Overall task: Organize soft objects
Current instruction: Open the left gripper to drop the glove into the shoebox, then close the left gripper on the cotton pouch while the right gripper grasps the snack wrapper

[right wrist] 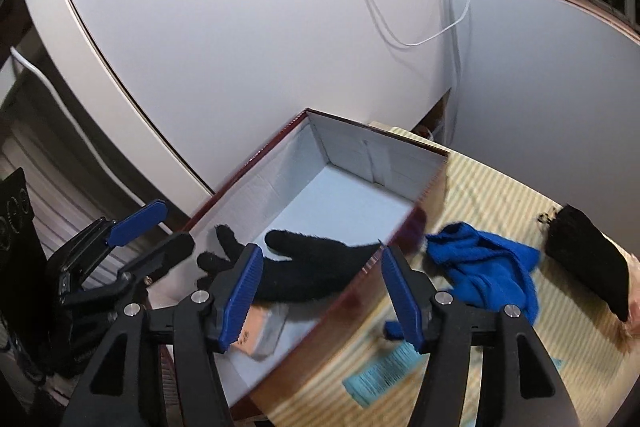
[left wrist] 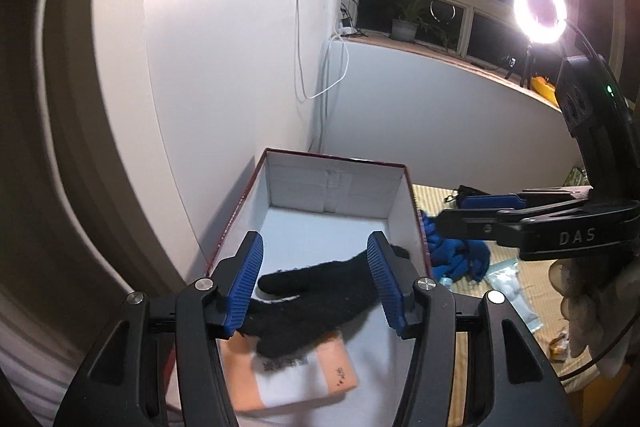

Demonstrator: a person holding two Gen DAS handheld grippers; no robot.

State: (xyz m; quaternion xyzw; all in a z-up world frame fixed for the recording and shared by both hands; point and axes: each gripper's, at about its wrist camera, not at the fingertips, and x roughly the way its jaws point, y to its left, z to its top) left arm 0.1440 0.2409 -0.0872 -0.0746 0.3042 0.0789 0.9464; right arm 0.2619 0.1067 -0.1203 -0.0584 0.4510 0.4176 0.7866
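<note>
Left wrist view: your left gripper hung over the box, jaws apart, empty. The black glove lay inside on a pink pack; limp and light, best pinched at the cuff.

Right wrist view: your right gripper was also apart, empty. The blue cloth lay on the surface beside the box; floppy, so take a bunched fold.

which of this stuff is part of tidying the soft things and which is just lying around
Job:
black glove in the box
blue cloth on the striped mat
black pouch
Lying about:
ring light
potted plant
white cable
</note>
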